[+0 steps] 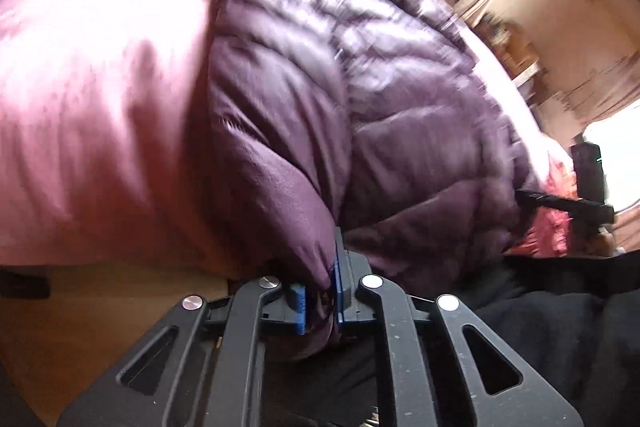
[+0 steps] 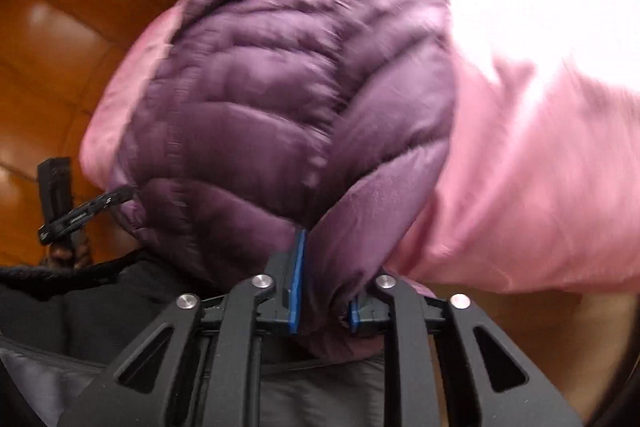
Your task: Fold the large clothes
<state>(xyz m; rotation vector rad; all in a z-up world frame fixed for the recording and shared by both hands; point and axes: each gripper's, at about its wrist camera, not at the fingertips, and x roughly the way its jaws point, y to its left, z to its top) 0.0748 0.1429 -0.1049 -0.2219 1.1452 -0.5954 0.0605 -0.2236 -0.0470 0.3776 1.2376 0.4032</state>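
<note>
A dark purple quilted puffer jacket lies spread on a pink bed cover. My left gripper is shut on a fold of the jacket's near edge, with purple fabric pinched between its blue pads. In the right wrist view the same jacket fills the middle, and my right gripper is shut on a bunched fold of its near hem. Each view also shows the other gripper's black fingers at the jacket's far lower corner. Both pictures are blurred.
The pink cover reaches past the jacket on both sides. A person's dark clothing lies close below the grippers. Orange-brown wooden floor shows beside the bed, and a bright window with pale curtains stands beyond it.
</note>
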